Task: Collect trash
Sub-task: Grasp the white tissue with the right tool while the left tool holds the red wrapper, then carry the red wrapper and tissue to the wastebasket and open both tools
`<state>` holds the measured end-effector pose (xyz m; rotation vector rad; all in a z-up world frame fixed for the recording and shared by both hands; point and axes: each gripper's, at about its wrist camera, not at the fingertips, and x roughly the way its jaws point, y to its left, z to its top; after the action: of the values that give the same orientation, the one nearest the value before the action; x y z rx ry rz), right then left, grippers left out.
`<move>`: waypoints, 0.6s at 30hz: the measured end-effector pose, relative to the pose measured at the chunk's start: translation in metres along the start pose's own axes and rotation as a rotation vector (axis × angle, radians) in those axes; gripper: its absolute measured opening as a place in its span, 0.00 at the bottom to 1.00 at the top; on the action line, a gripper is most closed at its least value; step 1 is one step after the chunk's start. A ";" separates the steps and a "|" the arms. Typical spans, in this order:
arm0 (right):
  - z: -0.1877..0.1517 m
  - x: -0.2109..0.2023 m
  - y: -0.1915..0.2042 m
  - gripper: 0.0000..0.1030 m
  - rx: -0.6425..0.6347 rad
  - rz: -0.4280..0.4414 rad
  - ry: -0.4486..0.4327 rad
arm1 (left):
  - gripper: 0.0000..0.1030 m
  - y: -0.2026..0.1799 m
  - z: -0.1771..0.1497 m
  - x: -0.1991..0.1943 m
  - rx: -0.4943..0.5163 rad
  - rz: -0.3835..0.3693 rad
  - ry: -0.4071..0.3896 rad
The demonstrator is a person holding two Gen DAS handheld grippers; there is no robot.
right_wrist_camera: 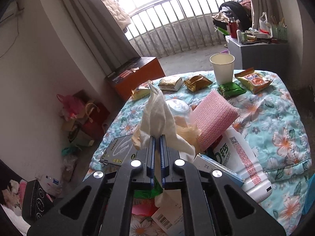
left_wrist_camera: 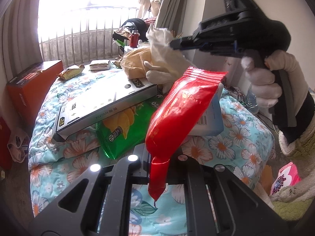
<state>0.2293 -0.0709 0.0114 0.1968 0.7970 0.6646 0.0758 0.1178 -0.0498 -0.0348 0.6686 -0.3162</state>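
A floral quilted cover [right_wrist_camera: 275, 118] in pale blue with orange blossoms lies over the counter, a barred window [right_wrist_camera: 177, 19] bright behind it. Only the right wrist view shows the far edge, where one white paper cup [right_wrist_camera: 223, 69] stands upright among five crinkled snack wrappers [right_wrist_camera: 197, 82]; nearer lie a pink bubble-textured pad [right_wrist_camera: 214, 120] and a white plastic bottle [right_wrist_camera: 246, 163] on its side. Only the left wrist view shows the left claw [left_wrist_camera: 155, 179] clenched on the lower corner of a glossy red foil packet [left_wrist_camera: 183, 108], held above a green crisp bag [left_wrist_camera: 122, 129] and a flat grey carton [left_wrist_camera: 106, 106]. There too a white-gloved hand [left_wrist_camera: 263, 84] grips the right claw [right_wrist_camera: 157, 143], whose blue-padded fingers [right_wrist_camera: 151, 151] are pinched on a crumpled white tissue [right_wrist_camera: 157, 116] standing up from the tips, above the heap.
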 end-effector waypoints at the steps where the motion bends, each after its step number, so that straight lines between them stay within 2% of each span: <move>1: 0.001 -0.006 0.002 0.05 0.001 0.007 -0.016 | 0.08 0.000 0.000 0.000 -0.002 0.002 0.001; 13: 0.011 -0.108 -0.002 0.05 0.055 0.153 -0.245 | 0.08 -0.012 0.011 -0.019 0.007 0.019 -0.049; 18: 0.002 -0.152 -0.016 0.05 0.073 0.123 -0.338 | 0.08 -0.024 0.025 -0.030 0.019 0.001 -0.079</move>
<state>0.1614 -0.1771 0.0970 0.4157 0.4872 0.6960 0.0622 0.1027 -0.0092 -0.0286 0.5868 -0.3191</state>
